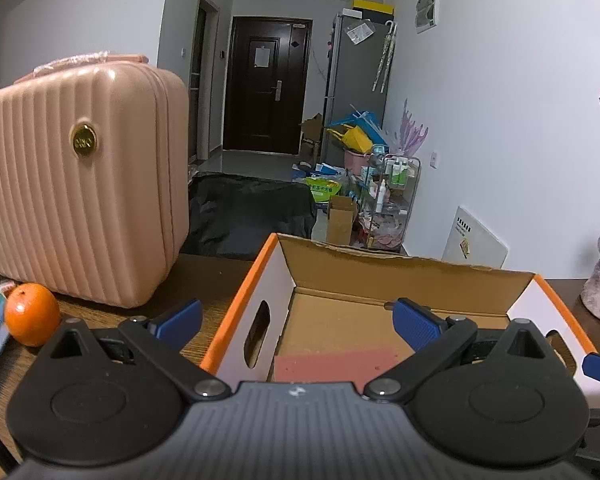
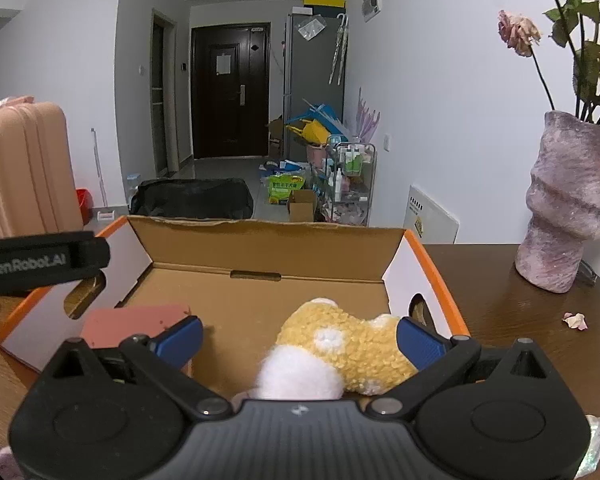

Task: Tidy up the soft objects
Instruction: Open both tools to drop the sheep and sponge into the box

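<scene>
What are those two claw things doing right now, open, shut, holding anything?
Left gripper: open, holding nothing, above the cardboard box.
Right gripper: open, holding nothing; the yellow plush toy lies loose between its fingers.

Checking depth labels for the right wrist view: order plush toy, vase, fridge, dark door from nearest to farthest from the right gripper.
1. Plush toy: in the box, between the open fingers of the right gripper.
2. Vase: on the table, to the right.
3. Fridge: down the hall, right of centre.
4. Dark door: at the hall's far end, left of the fridge.
</scene>
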Tool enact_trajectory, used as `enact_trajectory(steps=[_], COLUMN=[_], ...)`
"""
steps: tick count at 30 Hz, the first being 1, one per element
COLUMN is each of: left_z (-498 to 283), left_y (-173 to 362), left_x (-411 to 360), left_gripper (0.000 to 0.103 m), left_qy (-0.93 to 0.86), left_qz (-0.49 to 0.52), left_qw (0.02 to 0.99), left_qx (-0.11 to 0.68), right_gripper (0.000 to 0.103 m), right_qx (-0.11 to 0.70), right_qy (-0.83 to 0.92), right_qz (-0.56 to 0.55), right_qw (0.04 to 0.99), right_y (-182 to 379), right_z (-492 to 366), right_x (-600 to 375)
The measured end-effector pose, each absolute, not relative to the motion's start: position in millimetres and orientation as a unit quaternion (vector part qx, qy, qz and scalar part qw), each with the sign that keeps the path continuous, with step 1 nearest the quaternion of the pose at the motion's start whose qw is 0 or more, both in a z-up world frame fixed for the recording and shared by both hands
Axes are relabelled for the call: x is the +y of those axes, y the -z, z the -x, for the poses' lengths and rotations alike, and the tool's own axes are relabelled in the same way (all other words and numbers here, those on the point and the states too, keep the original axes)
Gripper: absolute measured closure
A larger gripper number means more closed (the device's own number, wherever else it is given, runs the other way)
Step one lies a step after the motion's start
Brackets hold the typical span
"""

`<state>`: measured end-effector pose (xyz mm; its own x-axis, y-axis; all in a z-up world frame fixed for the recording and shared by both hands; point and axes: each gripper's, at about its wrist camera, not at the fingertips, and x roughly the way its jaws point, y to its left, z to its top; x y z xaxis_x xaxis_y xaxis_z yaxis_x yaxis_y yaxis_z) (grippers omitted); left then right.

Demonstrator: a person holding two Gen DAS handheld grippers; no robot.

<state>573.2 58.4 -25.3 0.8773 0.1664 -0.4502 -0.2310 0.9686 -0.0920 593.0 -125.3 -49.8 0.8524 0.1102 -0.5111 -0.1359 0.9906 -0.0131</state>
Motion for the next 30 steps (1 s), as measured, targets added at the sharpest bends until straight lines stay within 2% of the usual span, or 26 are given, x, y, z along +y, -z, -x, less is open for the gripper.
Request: enact_trajectory(steps=[15,30], left_z=[-506.9,-427.5], left_y=[-29.5,-34.8], left_x=[66.5,75.0], left_gripper=[0.000,0.000], left_qy=[-0.036,-0.023], left_qz=[0.062,0.057], left_qw=[0.975,0.978], left_qx=[0.210,0.198], right_gripper=[0.000,0.000], right_qx=[0.213,0.184], right_qy=[-0.089,-0.112], right_qz=[0.025,0.030], right_qw=[0.973,0.976], right_y=[16.2,7.6], right_z=[-526.7,-433.3], right_x=[-120.0,-131.6])
